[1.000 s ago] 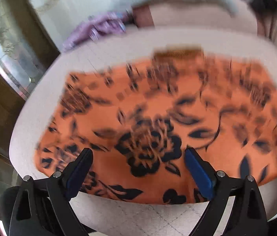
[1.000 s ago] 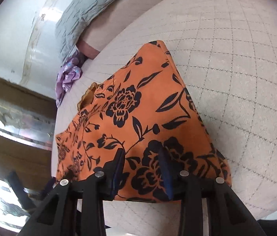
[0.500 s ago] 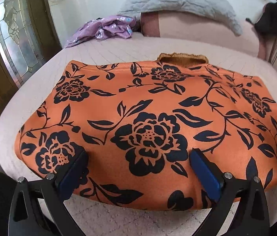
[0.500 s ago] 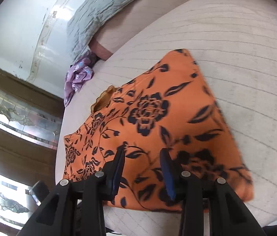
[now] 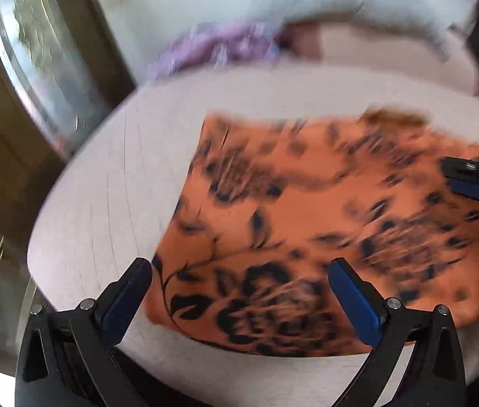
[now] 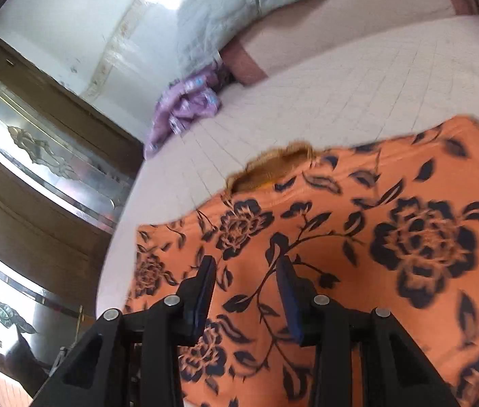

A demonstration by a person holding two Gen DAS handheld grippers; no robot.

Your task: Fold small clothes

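A: Where is the garment lying?

B: The orange garment (image 6: 358, 237) with the dark flower print is lying spread flat on the bed (image 6: 358, 78), on its pale quilted cover. A frilly brownish edge (image 6: 273, 166) is poking out at its far side.

A: And in the left wrist view?

B: There the same garment (image 5: 324, 224) is looking blurred, sitting toward the right of the bed (image 5: 110, 186), with bare cover showing to its left.

A: What are the fingers doing?

B: The left gripper (image 5: 239, 291) is hovering at the near edge of the cloth with its blue-padded fingers standing wide apart and nothing between them. The right gripper (image 6: 246, 291) is hanging over the cloth with a narrower gap between its fingers; they are gripping nothing that I can make out. Part of the right gripper (image 5: 477, 183) is also showing at the right edge of the left view, over the cloth.

A: Anything else around?

B: A crumpled purple cloth (image 6: 185, 112) is lying at the far end of the bed, just beside a pinkish bolster (image 6: 307, 47) with a grey-white pillow (image 6: 239, 10) resting on it. A wooden door with patterned glass (image 6: 35, 156) is standing to the left.
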